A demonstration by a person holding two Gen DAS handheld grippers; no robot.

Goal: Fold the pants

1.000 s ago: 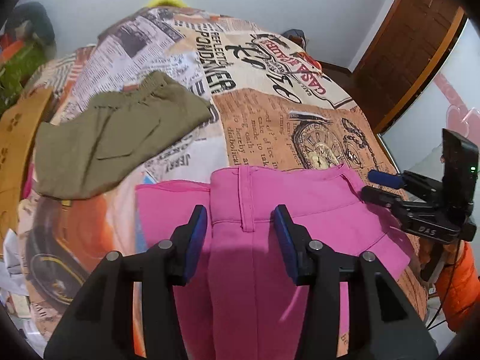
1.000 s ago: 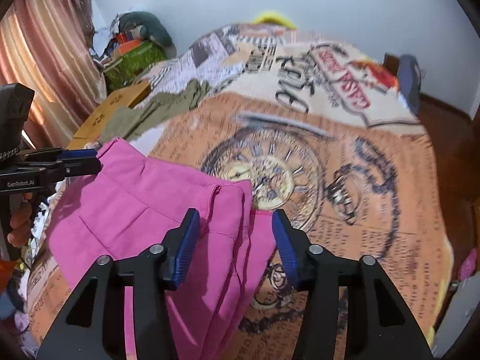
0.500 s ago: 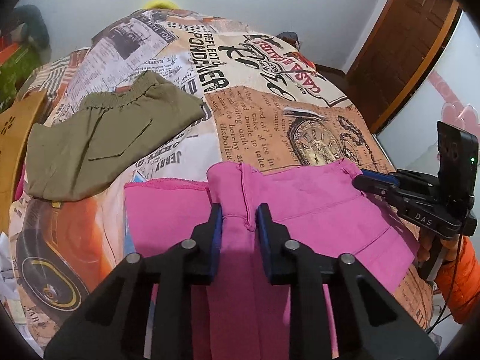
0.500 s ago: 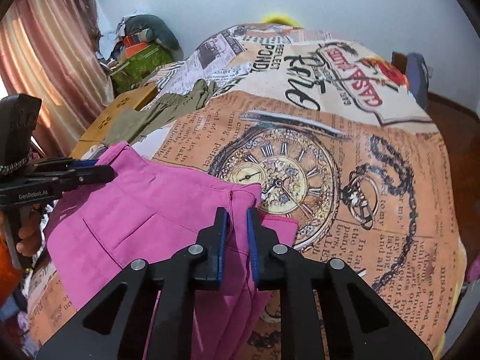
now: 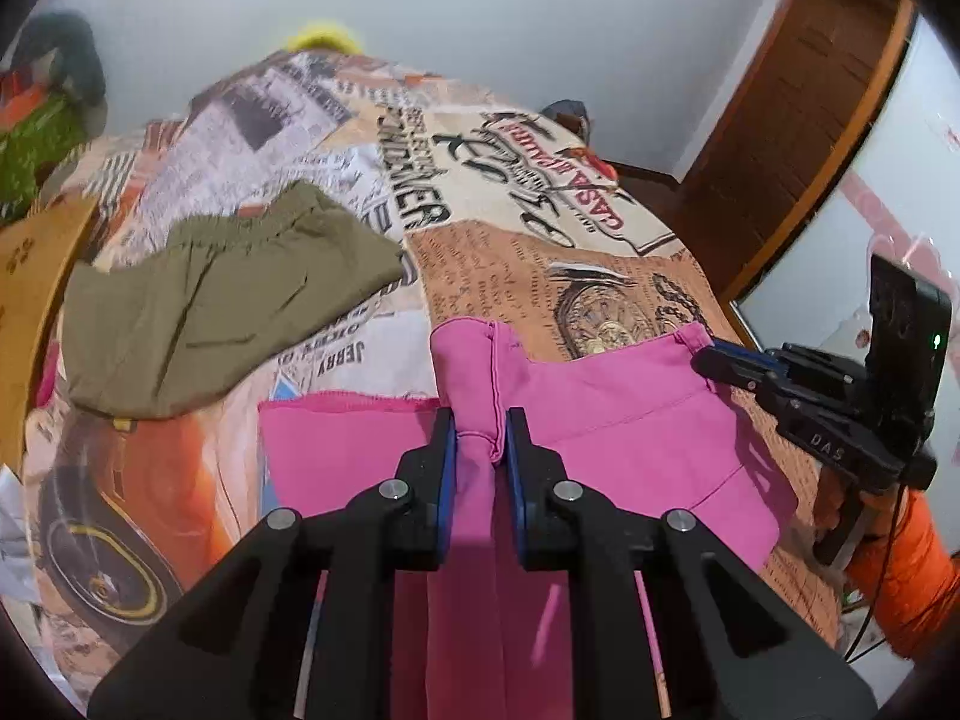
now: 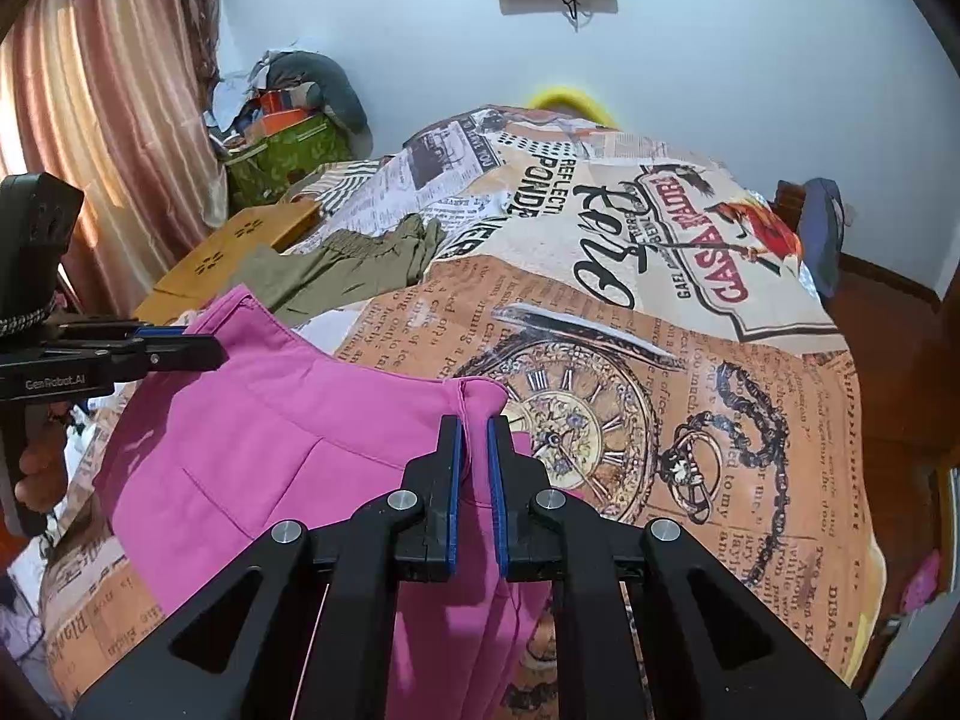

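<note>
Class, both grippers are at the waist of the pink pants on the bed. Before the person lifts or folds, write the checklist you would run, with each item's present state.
1. Left gripper clamped on the bright pink cotton pants: ok; its jaws have just been closing and now pinch a bunched fold at the waistband.
2. Right gripper clamped on the other waist corner: ok, cloth pinched between the blue pads.
3. Waistband held level between the grips: ok, roughly taut.
4. Legs lying flat and aligned: cannot tell, they hang out of view below.
5. Folded olive-green pants clear of the pink pair: ok, apart.
6. Printed newspaper-pattern bedspread free ahead for the fold: ok.
</note>
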